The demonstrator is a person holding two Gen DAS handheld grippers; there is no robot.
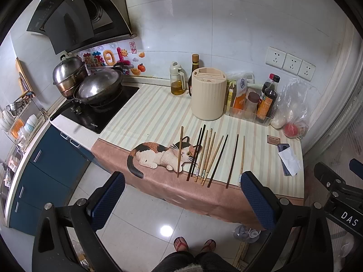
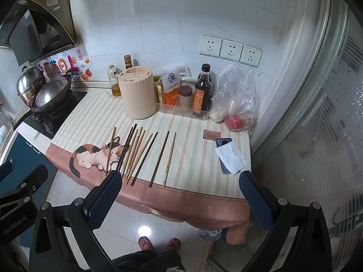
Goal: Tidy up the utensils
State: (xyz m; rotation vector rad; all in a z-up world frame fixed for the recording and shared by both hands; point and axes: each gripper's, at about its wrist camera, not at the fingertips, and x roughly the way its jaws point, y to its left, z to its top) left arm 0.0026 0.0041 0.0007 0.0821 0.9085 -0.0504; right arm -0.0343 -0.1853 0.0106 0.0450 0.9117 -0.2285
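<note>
1. Ten or so chopsticks lie loose on the striped cloth of the counter, tips pointing away from the person. Most sit bunched beside the printed cat; one rests across the cat's head, and two more lie apart to the right. The exact count is hard to read where they overlap.
2. Beige ribbed utensil holder: upright behind the chopsticks, slots open at the top, well apart from them. Judged to be the destination.
3. Left hand-held gripper: released, jaws spread wide, empty, held off the counter's near edge above the floor.
4. Right hand-held gripper: likewise spread and empty, in front of the counter edge, with the two separate chopsticks roughly ahead of it.
5. Step in hand, as a judgement: the first pickup has not begun. Starting with an isolated stick, such as the dark chopstick or the pale chopstick, avoids dragging its neighbours.
6. Handling note: thin round sticks may roll or pivot. Closing across the shaft near the middle, jaws square to it, should keep it level; tilt it tip-down over a holder slot before letting go.
7. Bystanders: phone with a paper tissue at the right, condiment bottles and a plastic bag behind. Keep the approach clear of these.
</note>
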